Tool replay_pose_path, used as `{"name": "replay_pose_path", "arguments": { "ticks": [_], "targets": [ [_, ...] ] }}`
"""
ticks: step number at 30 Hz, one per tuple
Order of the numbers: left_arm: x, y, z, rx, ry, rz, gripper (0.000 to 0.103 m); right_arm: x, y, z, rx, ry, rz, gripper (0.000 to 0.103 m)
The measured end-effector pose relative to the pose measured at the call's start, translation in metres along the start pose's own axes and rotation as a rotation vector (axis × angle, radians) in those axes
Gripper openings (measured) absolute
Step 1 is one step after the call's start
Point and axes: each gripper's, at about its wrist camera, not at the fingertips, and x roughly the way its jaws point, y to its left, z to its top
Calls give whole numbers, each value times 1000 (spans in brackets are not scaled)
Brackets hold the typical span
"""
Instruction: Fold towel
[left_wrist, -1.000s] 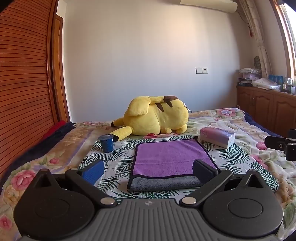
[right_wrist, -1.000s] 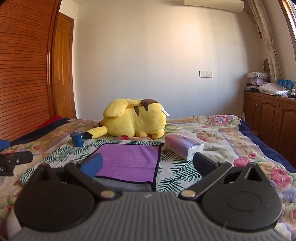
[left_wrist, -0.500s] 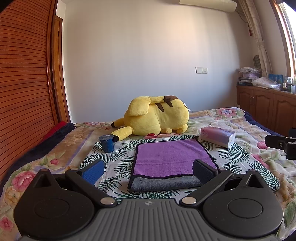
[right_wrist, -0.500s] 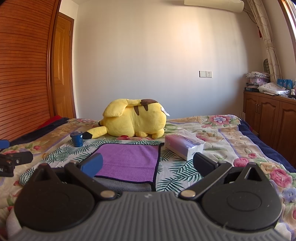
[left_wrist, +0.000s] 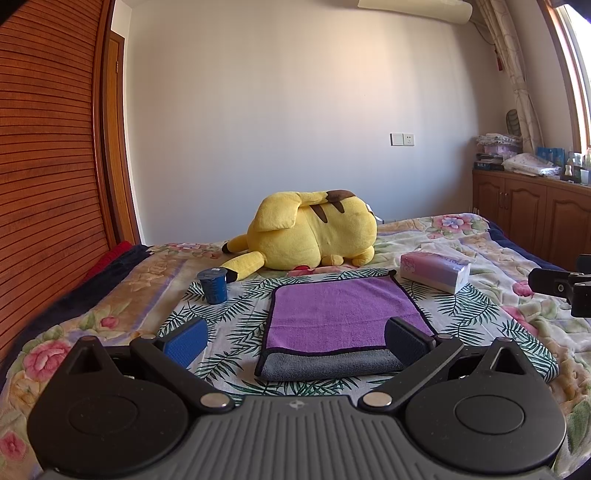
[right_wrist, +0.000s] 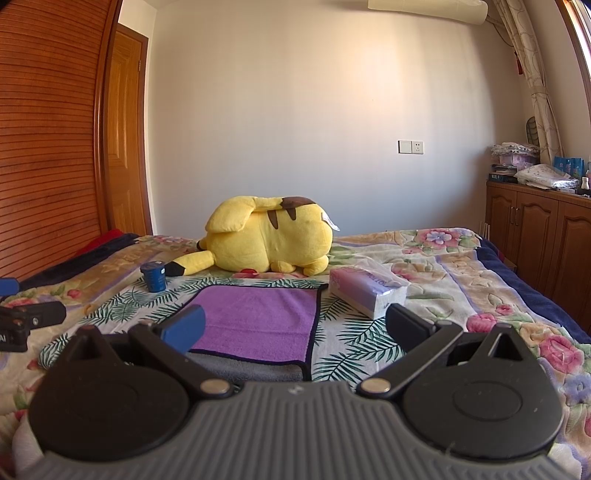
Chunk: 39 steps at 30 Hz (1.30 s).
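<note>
A purple towel (left_wrist: 341, 314) with a grey underside lies folded flat on the bed, its grey layer showing along the near edge. It also shows in the right wrist view (right_wrist: 258, 321). My left gripper (left_wrist: 295, 341) is open and empty, hovering just in front of the towel's near edge. My right gripper (right_wrist: 293, 326) is open and empty, in front of the towel's near right corner. The right gripper's tip shows at the right edge of the left wrist view (left_wrist: 561, 290).
A yellow plush toy (left_wrist: 314, 232) lies behind the towel. A blue cup (left_wrist: 212, 286) stands to the left, a tissue pack (left_wrist: 434, 271) to the right. The bed has a floral cover (left_wrist: 517, 295). A wooden wardrobe (left_wrist: 48, 166) is at left, cabinets (right_wrist: 546, 229) at right.
Almost nothing has changed. Both grippers stay open and hold nearly still in front of the towel.
</note>
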Motion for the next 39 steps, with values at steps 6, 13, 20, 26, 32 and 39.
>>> {"name": "replay_pose_path", "arguments": {
  "ticks": [6, 13, 20, 26, 32, 39],
  "targets": [
    [0, 0, 0, 0, -1, 0, 87, 0, 0, 0, 0, 0, 0, 103],
    [0, -1, 0, 1, -1, 0, 87, 0, 0, 0, 1, 0, 0, 103],
    [0, 0, 0, 1, -1, 1, 87, -1, 0, 0, 1, 0, 0, 103],
    [0, -1, 0, 3, -1, 1, 87, -1, 0, 0, 1, 0, 1, 103],
    [0, -1, 0, 4, 0, 1, 87, -1, 0, 0, 0, 0, 0, 103],
    [3, 0, -2, 15, 19, 1, 87, 1, 1, 1, -4, 11, -2, 103]
  ]
}}
